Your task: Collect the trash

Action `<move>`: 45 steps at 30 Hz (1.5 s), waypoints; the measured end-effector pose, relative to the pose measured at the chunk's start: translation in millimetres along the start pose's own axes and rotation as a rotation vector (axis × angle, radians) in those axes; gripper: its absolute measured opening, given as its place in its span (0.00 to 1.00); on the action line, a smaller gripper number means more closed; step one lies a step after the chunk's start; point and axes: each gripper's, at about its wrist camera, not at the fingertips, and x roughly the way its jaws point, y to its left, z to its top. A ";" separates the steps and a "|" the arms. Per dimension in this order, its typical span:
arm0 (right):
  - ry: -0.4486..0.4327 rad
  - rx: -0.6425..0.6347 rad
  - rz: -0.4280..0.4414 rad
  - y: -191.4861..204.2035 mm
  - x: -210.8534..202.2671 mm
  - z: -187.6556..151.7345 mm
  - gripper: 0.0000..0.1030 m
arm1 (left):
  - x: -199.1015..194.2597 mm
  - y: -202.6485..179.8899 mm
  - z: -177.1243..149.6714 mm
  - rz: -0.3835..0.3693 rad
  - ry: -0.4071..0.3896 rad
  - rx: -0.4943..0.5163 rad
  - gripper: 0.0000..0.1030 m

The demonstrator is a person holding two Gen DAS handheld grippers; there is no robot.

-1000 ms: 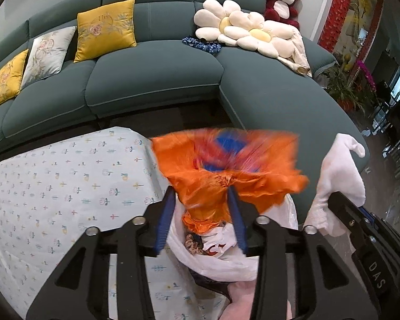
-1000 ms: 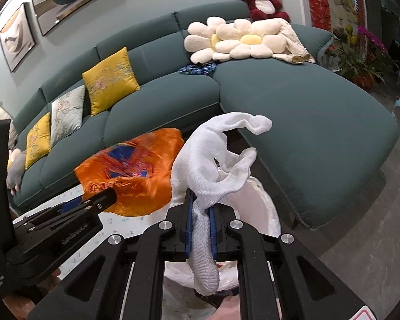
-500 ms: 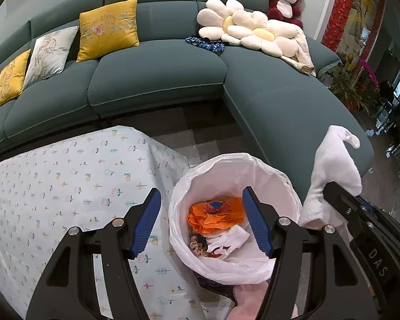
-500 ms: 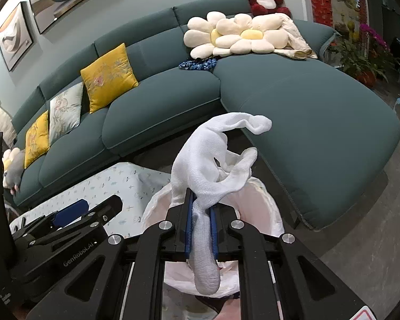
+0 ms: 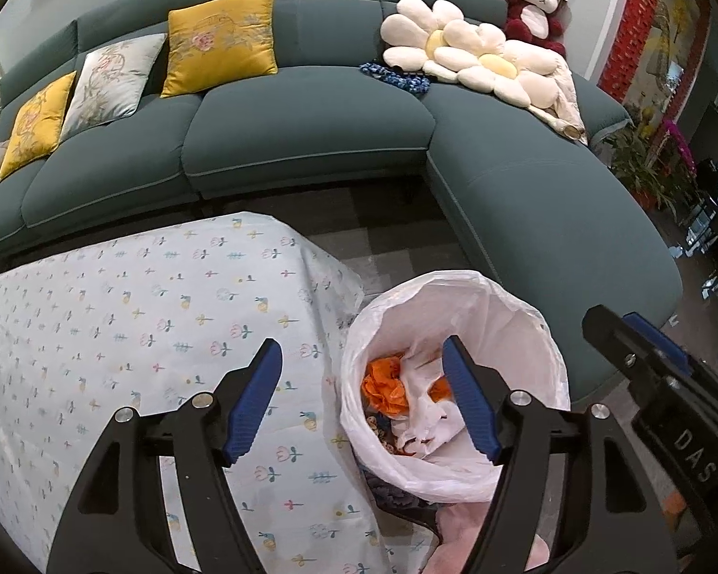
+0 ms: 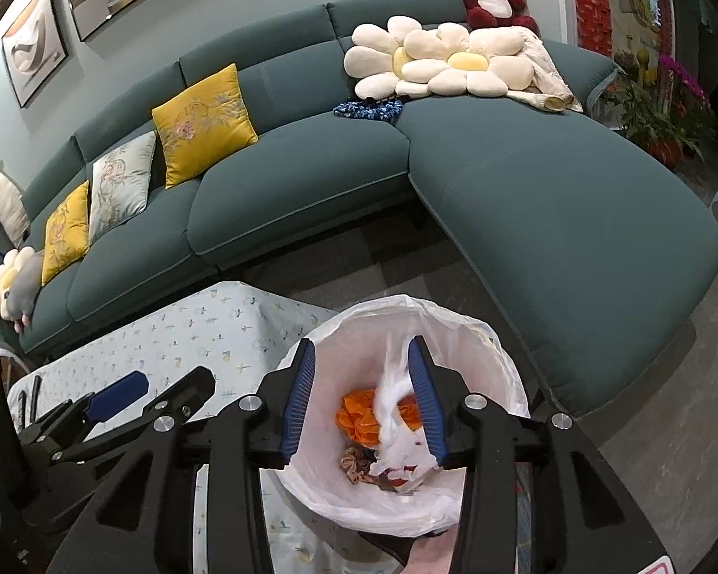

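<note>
**Both tongs open over the lined bin**

The right tongs [image 6: 361, 397] hang above the mouth of the white bin bag [image 6: 459, 330], blue pads parted; their jaws have just been opening. Between them a blurred white cloth [image 6: 397, 411] is in mid-air, close beside the right-hand pad, though whether it touches that pad cannot be told; neither pad presses on it, so it is released rather than gripped. Its lower end reaches the heap in the bag.

The left tongs [image 5: 361, 399] are spread wider, and their jaws have also just been opening. Nothing lies between them: one pad stands over the flower-print cloth of the desk [image 5: 119, 315], the other over the bag's opening. They hold nothing.

Inside the bag [image 5: 517, 330] sits crumpled orange plastic [image 5: 383, 385], partly covered by white material, with a small brownish scrap [image 6: 356, 464] beside it. The bottom of the bag is hidden by its own folded rim and by the tong arms. The bin under the liner cannot be made out; only a dark edge and something pink show below it, cut off by the frame.

The bag stands just beside the desk's corner, with a teal sofa [image 5: 311, 134] behind it.
</note>
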 end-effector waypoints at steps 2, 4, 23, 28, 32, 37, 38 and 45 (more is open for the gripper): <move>-0.003 -0.005 0.000 3.3 -1.6 -0.1 0.45 | -1.6 3.4 -0.7 0.001 -0.001 -0.006 0.64; -0.004 -0.014 -0.002 6.9 -3.7 -0.9 0.47 | -4.0 6.3 -2.0 0.005 -0.003 -0.010 0.64; 0.002 -0.112 -0.047 32.7 -23.7 -20.4 0.73 | -34.3 35.5 -23.4 0.051 -0.030 -0.038 0.74; 0.008 -0.134 -0.067 38.6 -26.2 -31.1 0.81 | -38.8 43.5 -33.3 0.074 -0.027 -0.048 0.79; 0.021 -0.131 -0.080 39.6 -27.9 -41.8 0.82 | -42.2 48.8 -40.1 0.085 -0.029 -0.053 0.82; 0.030 -0.151 -0.091 41.1 -29.2 -53.7 0.83 | -42.4 53.9 -49.7 0.104 -0.023 -0.051 0.85; 0.032 -0.152 -0.094 41.1 -29.4 -56.0 0.83 | -42.4 54.6 -51.9 0.105 -0.021 -0.053 0.86; 0.042 -0.170 -0.109 40.0 -27.8 -67.5 0.88 | -40.2 61.1 -65.0 0.130 -0.006 -0.063 0.90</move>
